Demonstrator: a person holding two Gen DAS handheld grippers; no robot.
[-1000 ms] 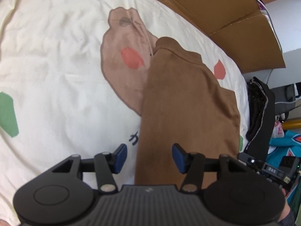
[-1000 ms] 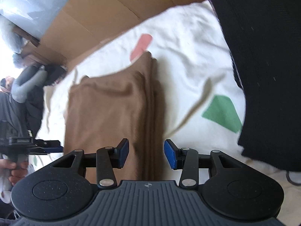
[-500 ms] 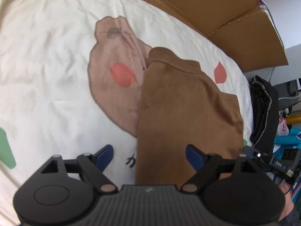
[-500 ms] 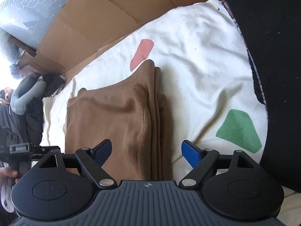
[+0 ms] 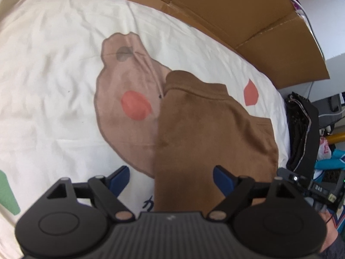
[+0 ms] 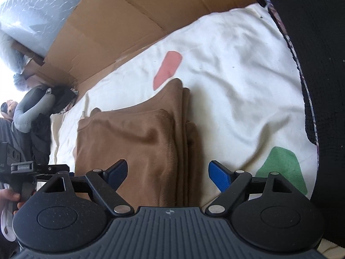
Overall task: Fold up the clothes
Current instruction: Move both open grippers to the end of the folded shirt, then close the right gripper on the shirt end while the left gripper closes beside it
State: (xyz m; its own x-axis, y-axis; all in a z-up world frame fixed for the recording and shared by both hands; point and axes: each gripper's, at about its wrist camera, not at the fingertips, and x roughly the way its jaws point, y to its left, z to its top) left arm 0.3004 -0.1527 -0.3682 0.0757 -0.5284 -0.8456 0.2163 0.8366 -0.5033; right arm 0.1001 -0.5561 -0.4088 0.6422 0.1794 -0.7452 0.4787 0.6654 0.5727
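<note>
Both grippers, left gripper [image 5: 171, 180] and right gripper [image 6: 167, 173], have just spread wide, releasing the folded brown garment [image 6: 138, 149] near the printed bedsheet's [image 5: 54, 75] cardboard-side edge, apparently finished.

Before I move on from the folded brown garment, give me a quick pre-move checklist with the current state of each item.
1. Left gripper released: ok, jaws have just been opening and stand wide, pads off the cloth.
2. Right gripper released: ok, jaws have just been opening, nothing clamped.
3. Folded brown fleece garment lying flat on the white printed bedsheet: ok.
4. Fold edges aligned: not ok, layers stagger along the right side.
5. Black garment clear of the brown one: ok, apart.
6. Underside layers tidy: cannot tell.
</note>
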